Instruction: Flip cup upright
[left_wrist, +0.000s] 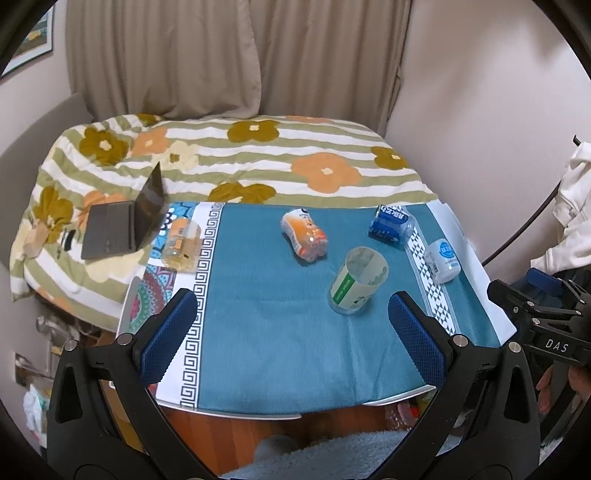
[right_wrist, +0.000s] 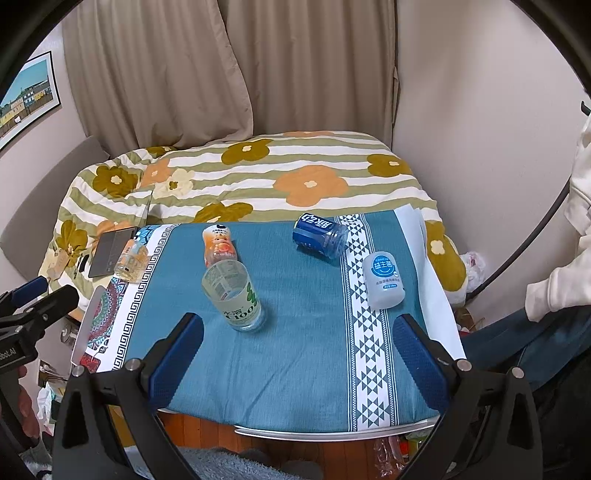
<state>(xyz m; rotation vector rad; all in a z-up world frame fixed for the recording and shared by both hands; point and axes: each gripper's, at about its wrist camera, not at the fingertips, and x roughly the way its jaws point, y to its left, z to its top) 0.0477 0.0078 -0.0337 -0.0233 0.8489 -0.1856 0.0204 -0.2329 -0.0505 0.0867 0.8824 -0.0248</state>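
A clear cup with a green and white label (left_wrist: 356, 280) stands upright, open mouth up, on the teal tablecloth (left_wrist: 266, 325); it also shows in the right wrist view (right_wrist: 232, 299). An orange cup (left_wrist: 304, 234) (right_wrist: 218, 245), a blue cup (left_wrist: 391, 223) (right_wrist: 320, 234) and a white cup (left_wrist: 441, 260) (right_wrist: 382, 280) lie on their sides. A clear orange-labelled cup (left_wrist: 181, 245) (right_wrist: 131, 260) sits at the left edge. My left gripper (left_wrist: 291, 332) is open and empty, short of the cups. My right gripper (right_wrist: 299, 354) is open and empty, near the table's front.
A bed with a flowered quilt (left_wrist: 240, 158) lies behind the table, with an open laptop (left_wrist: 125, 221) on it. The table's front edge (left_wrist: 258, 413) is just under my fingers. Beige curtains (left_wrist: 229, 55) hang at the back. White clothing (right_wrist: 569, 266) is at the right.
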